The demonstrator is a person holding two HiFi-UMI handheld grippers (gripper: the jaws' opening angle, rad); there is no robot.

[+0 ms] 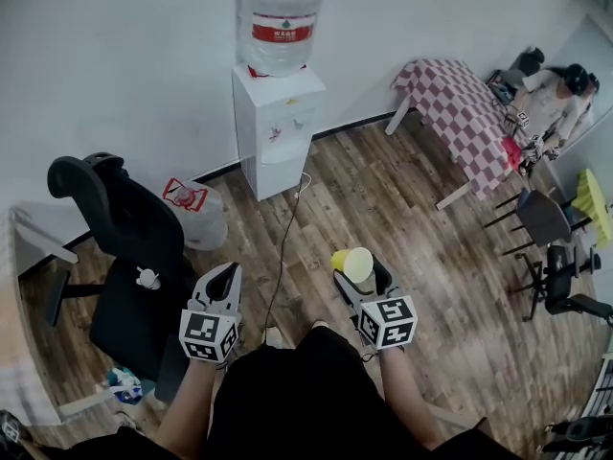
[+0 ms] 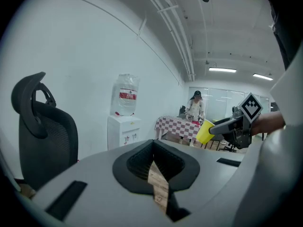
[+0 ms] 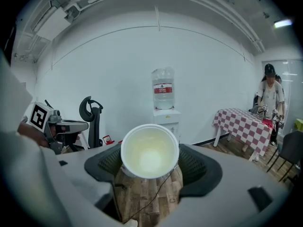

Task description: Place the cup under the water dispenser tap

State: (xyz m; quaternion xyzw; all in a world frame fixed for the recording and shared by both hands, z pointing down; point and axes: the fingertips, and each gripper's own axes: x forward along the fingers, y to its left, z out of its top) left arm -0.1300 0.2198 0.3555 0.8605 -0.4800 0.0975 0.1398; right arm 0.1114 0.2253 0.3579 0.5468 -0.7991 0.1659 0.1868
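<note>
Right gripper (image 1: 361, 278): its jaws are clamped on the cup (image 1: 356, 263), one ribbed black pad on each side of the wall.
Cup: a round yellow cup with a pale inside and a thin white rim. It is tilted, so its mouth (image 3: 149, 151) faces back into the right gripper view and nothing shows inside it.
Cup's place: held in the air over the floor in front of the person, well apart from the water dispenser (image 1: 278, 127) — not under the tap.
Left gripper (image 1: 220, 276): its jaws are drawn together with nothing between them. The left gripper view shows only a thin sliver of floor between the dark, grooved pads.
Water dispenser: a white, boxy cabinet against the wall, with a recessed front niche. A clear plastic bottle (image 1: 281, 17) with a red label stands upside down on top.
Floor (image 1: 412, 218): wood-grain planks in mixed brown and grey, with a thin cable (image 1: 284, 247) running across them from the dispenser.
Office chair (image 1: 124, 228): black, with a mesh back and a curved headrest — to the left of the dispenser.
Table (image 1: 465, 113): to the right of the dispenser, draped in a red-and-white checked cloth and standing on pale legs.
</note>
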